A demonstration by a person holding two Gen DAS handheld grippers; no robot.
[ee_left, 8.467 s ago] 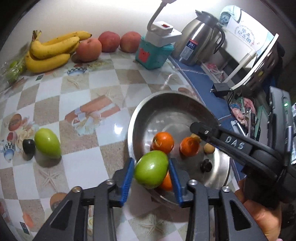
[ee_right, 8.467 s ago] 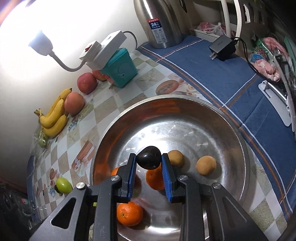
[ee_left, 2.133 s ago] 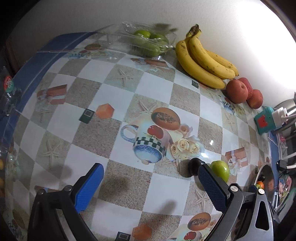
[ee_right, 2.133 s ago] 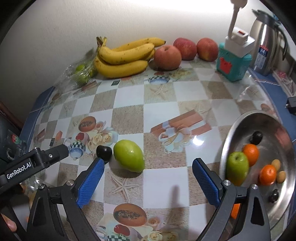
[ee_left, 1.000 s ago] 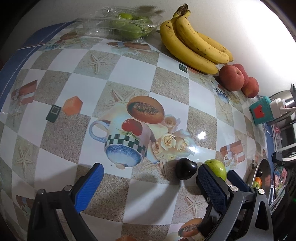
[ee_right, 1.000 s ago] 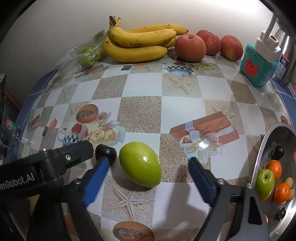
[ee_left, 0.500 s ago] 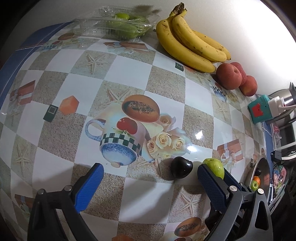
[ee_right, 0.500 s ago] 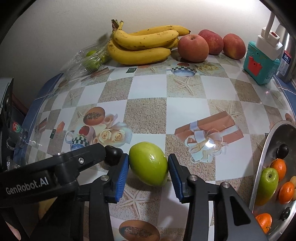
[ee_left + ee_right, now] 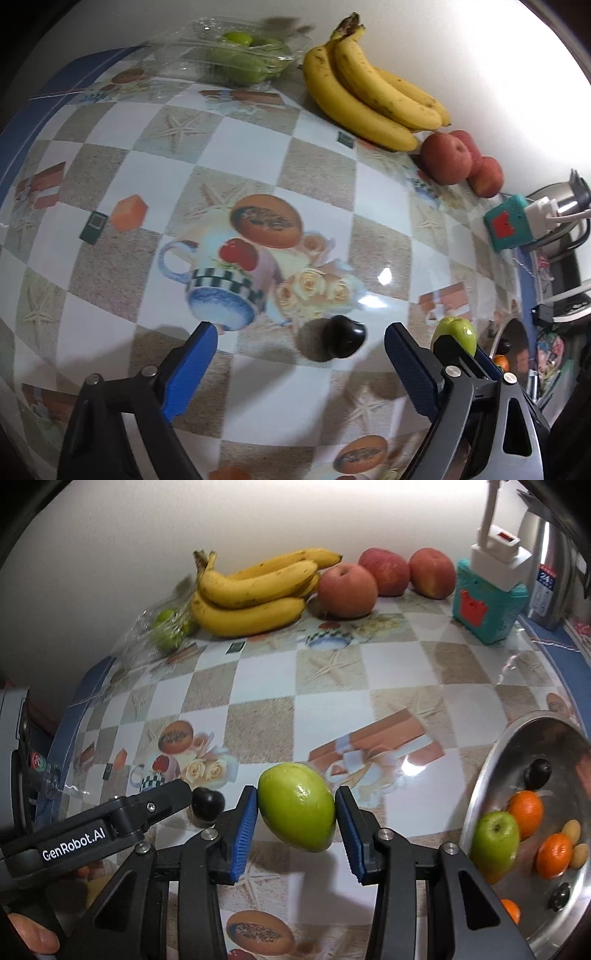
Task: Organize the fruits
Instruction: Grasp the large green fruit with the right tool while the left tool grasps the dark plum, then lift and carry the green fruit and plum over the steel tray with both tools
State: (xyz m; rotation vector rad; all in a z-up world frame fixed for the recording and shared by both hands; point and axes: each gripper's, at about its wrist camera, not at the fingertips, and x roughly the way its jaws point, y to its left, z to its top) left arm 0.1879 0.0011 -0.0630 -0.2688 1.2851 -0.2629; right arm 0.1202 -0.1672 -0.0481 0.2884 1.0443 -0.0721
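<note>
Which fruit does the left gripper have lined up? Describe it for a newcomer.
On the checkered tablecloth, just below the printed teacup and roses, sits a small dark fruit between the closing left gripper. It is glossy near-black, unlike the green fruit beside it.

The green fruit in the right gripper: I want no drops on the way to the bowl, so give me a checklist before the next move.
1. Grip: both blue pads of the right gripper press the green fruit at its sides. Ok.
2. Lift: the fruit hangs clear of the tablecloth, its shadow below. Ok.
3. Landing room: the steel bowl holds a green apple and oranges; free space for another fruit. Cannot tell.
4. Other arm: the left gripper is beside the right one, jaws closing around the dark fruit, pads not yet touching. Ok.
5. Path to the bowl: nothing stands between. Ok.
</note>
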